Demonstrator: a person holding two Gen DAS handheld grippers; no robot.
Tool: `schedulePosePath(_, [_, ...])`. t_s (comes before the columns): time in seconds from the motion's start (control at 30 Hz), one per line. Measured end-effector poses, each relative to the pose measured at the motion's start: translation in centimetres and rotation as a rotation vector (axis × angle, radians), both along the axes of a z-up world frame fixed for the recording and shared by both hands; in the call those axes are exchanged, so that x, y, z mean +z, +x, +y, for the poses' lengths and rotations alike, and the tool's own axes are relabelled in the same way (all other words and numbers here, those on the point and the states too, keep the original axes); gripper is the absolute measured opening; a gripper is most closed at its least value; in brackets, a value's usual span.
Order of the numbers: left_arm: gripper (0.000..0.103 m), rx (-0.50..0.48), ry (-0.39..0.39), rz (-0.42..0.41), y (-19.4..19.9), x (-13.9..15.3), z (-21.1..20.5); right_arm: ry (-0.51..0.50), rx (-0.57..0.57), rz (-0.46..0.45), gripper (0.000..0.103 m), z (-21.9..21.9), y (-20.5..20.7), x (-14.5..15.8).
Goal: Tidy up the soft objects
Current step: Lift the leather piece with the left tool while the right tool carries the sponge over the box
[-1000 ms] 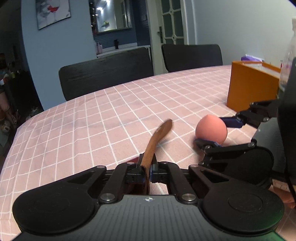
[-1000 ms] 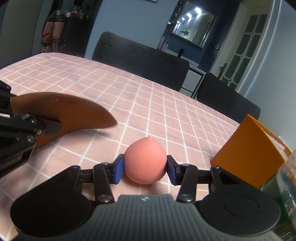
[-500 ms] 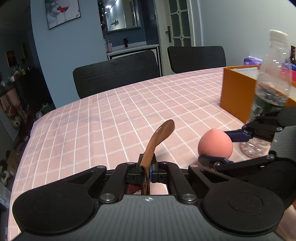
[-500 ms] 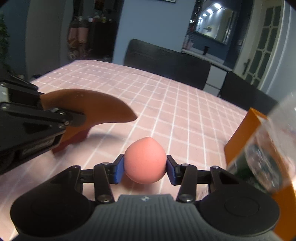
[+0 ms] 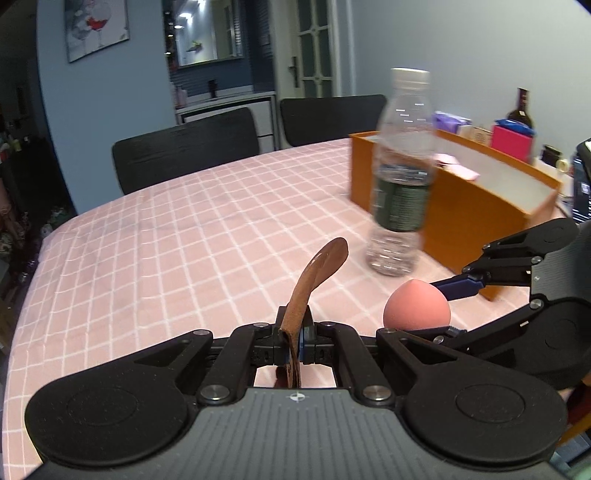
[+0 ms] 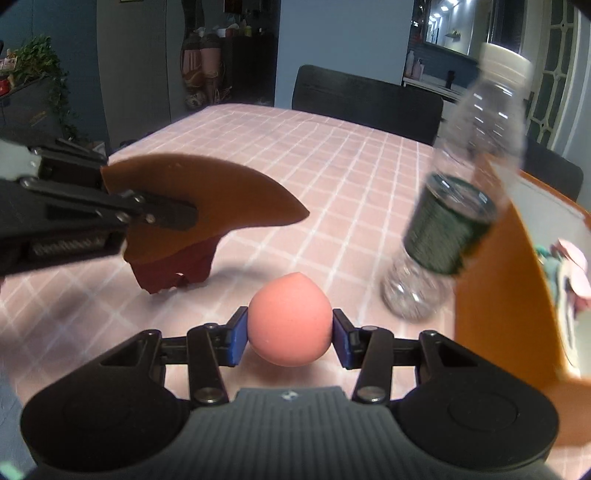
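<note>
The room was dim, lit by cool indoor light, with bright ceiling spots (image 6: pixel 437 13) glaring in a far mirror. Both views bulged at the edges, with dark corners. The plastic bottle (image 6: pixel 454 221) was smeared by motion blur, as was the orange box (image 6: pixel 506 295) beside it. Soft shadows lay on the checked tablecloth (image 5: pixel 147 258). Far furniture looked murky.

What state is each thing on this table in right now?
Left tool: shut on the brown piece, held off the table.
Right tool: shut on the pink sponge.
Bottle: capped, standing, nearly empty.
Orange box: open-topped, items inside.
</note>
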State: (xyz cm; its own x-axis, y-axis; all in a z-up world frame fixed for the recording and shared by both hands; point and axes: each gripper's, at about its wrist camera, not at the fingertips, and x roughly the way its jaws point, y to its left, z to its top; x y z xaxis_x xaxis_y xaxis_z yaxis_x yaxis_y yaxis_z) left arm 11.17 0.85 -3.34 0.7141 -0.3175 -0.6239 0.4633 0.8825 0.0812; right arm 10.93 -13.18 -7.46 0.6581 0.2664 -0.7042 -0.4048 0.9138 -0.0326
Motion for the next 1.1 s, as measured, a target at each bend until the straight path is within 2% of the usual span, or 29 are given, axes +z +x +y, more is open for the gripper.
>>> schedulePosePath(0.43, [0.004,-0.179,-0.070,-0.012,-4.5,3.1,-5.8,0.013,-0.077,0.049,0.046,-8.4,-5.0,3.1])
schedulePosePath(0.6, [0.004,-0.241,-0.101,-0.069,-5.2,5.1,-8.6,0.023,-0.125,0.041,0.046,-11.9,-6.0,5.1])
schedulePosePath(0.9, [0.004,-0.306,-0.196,-0.163,-4.3,9.3,-13.6,0.021,-0.194,-0.085,0.046,-16.5,-6.2,10.2])
schedulePosePath(1.1, [0.004,-0.305,-0.231,-0.180,-1.6,10.8,-17.4,0.044,-0.232,-0.093,0.046,-20.0,-3.7,12.6])
